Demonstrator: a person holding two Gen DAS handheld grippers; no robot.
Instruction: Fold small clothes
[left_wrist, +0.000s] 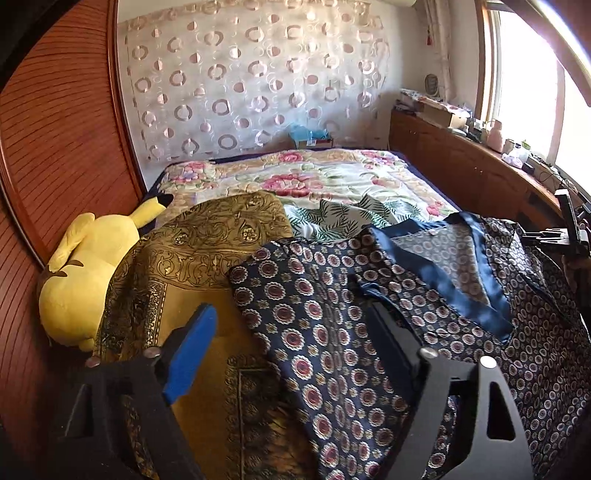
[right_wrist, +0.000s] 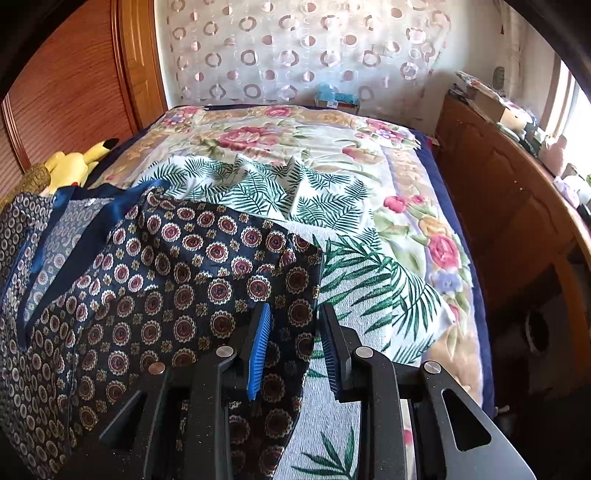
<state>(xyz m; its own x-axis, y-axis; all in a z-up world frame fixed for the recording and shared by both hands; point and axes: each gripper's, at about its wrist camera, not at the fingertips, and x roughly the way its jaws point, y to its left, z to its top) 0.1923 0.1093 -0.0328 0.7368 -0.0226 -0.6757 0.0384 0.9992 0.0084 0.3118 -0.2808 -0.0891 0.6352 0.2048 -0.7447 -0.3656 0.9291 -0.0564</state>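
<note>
Your left gripper (left_wrist: 291, 354) is spread wide, holding nothing, over the navy patterned shirt (left_wrist: 332, 332) in the lower middle of the frame. Your right gripper (right_wrist: 295, 347) has a narrow gap, the shirt's edge between its pads (right_wrist: 258, 354), not clamped. The shirt lies over a gold cloth (left_wrist: 192, 251) and a palm-print sheet (right_wrist: 280, 188). Yellow plush toy (left_wrist: 81, 273) at left.

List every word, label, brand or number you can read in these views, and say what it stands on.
No text can be read in either view.
The box at the far end of the bed shows a small label, too blurred to read.
The boxes and bottles on the wooden ledge by the window are too small to read.
The navy patterned shirt bears only medallion print, no lettering.
</note>
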